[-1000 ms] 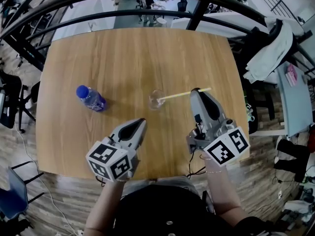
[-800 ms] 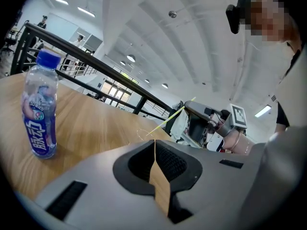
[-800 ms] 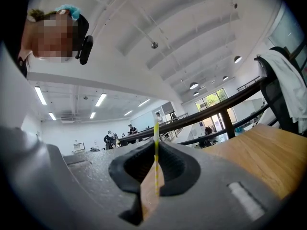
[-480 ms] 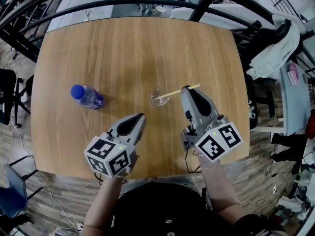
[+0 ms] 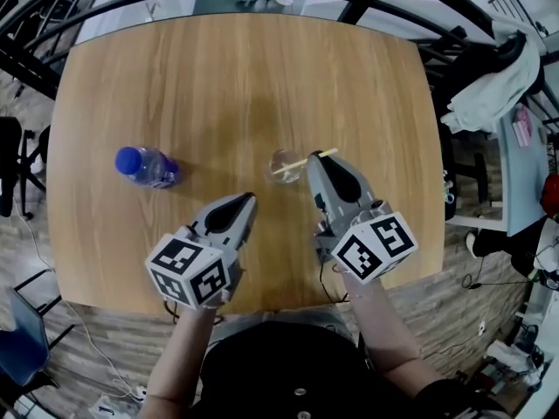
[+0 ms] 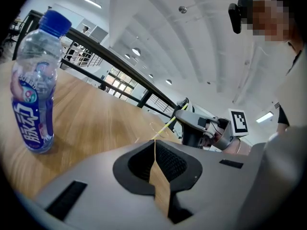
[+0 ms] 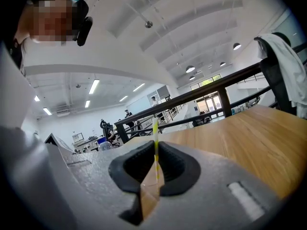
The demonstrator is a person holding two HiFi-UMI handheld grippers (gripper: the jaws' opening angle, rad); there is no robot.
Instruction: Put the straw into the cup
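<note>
Right claw [image 5: 314, 159] is clamped on the yellow straw [image 5: 328, 154], which slants down toward the clear cup [image 5: 284, 166]; its far tip is at the rim, maybe just inside; left claw [image 5: 247, 200] is pinched together, empty, low over the table [image 5: 218, 77] near the cup.

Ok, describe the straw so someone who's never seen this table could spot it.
On the wooden table, look near the middle, at the clear cup. The straw runs from over that cup to the right gripper, whose jaws are shut on it. It is the only thin, pale yellow stick there; the bottle at the left is fat and blue-capped.
</note>
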